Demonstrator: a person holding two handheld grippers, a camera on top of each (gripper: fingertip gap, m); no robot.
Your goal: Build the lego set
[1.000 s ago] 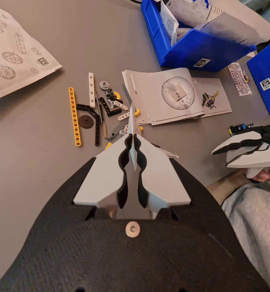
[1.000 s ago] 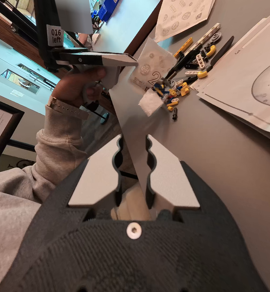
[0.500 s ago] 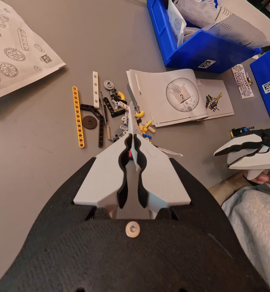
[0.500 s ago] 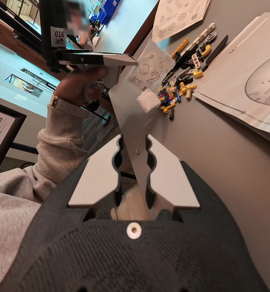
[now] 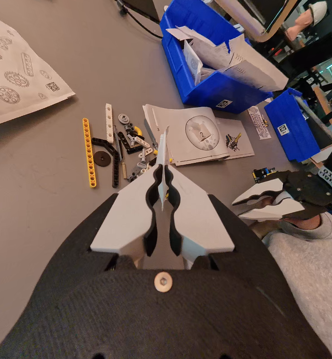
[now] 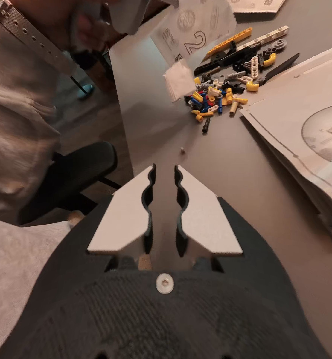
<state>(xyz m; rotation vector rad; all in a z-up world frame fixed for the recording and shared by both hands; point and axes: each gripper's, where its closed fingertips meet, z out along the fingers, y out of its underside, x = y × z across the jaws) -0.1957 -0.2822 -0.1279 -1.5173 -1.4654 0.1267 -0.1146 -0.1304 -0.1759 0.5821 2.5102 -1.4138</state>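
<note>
Right wrist view: more small pieces [image 6: 215, 99] have spilled.

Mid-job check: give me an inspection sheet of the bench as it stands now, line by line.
Surface: grey table, flat.
Job's things: loose lego parts piled beside the instruction booklet; yellow beam laid apart.
Clutter: printed paper bag; blue bins stuffed with torn bags.
Grippers: left gripper shut on a small paper bag; right gripper open, holding nothing.
Cables: black cable at the far edge.
Surroundings: black chair beside the table.
</note>
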